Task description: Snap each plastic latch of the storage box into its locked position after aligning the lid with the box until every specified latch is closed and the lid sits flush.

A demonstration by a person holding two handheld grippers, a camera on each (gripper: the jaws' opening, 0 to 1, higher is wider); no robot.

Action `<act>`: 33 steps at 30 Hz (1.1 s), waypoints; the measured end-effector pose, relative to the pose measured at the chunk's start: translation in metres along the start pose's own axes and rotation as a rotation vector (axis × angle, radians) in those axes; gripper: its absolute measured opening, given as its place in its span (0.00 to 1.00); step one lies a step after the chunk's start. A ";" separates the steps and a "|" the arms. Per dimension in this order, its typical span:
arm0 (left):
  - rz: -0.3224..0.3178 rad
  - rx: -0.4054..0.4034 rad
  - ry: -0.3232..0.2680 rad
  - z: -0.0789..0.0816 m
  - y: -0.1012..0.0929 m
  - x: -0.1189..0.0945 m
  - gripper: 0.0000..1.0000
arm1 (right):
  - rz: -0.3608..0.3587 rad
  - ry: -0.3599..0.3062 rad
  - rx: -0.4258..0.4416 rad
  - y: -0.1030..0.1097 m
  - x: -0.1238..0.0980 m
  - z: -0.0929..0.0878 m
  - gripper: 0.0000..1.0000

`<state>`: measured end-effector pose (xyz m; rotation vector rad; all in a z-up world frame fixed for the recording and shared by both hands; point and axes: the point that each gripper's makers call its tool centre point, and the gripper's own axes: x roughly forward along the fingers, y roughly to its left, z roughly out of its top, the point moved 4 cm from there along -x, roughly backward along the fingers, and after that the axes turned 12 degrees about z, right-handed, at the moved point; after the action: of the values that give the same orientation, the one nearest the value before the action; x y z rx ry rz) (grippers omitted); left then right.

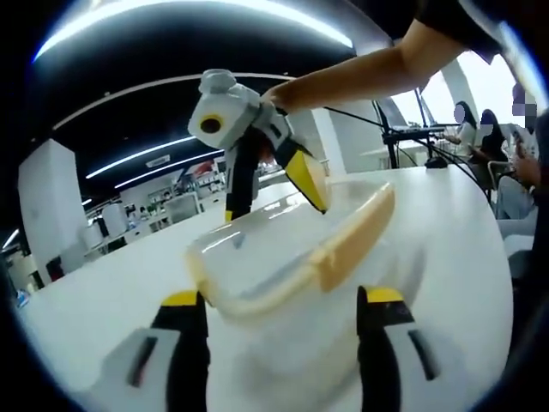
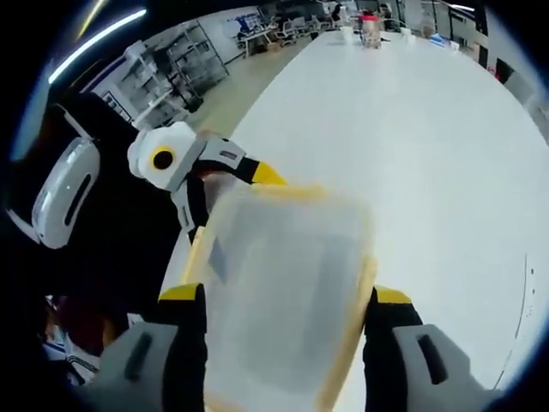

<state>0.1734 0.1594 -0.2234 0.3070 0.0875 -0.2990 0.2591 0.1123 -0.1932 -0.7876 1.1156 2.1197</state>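
My left gripper (image 1: 283, 313) stands wide open with the box (image 1: 283, 257) on the surface (image 1: 446, 257) between its jaws at 12 o'clock, the yellowish latch (image 1: 356, 240) running toward 1 o'clock. My right gripper (image 2: 287, 313), also wide open and holding nothing, straddles the lid (image 2: 287, 292) from the opposite end. Its long axis runs 12 to 6, so I judge both equally near.

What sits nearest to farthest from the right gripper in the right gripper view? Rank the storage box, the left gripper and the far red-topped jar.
1. Storage box, between the right gripper's jaws.
2. Left gripper, at the box's far-left corner.
3. Red-topped jar, far end of the table.
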 end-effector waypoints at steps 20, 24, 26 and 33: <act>-0.017 -0.014 0.021 -0.004 0.003 0.001 0.68 | 0.083 0.070 0.080 -0.011 -0.001 -0.003 0.59; -0.022 -0.020 0.018 -0.006 0.002 0.002 0.69 | 0.096 0.051 0.086 -0.009 -0.001 -0.004 0.58; -0.024 -0.019 0.017 -0.006 0.002 0.003 0.69 | 0.104 0.039 0.089 -0.007 0.000 -0.003 0.59; -0.024 -0.020 0.001 -0.007 -0.002 -0.001 0.70 | 0.131 0.019 0.067 -0.005 0.000 -0.003 0.60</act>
<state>0.1721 0.1599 -0.2302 0.2863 0.0947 -0.3212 0.2638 0.1121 -0.1974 -0.7228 1.2722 2.1733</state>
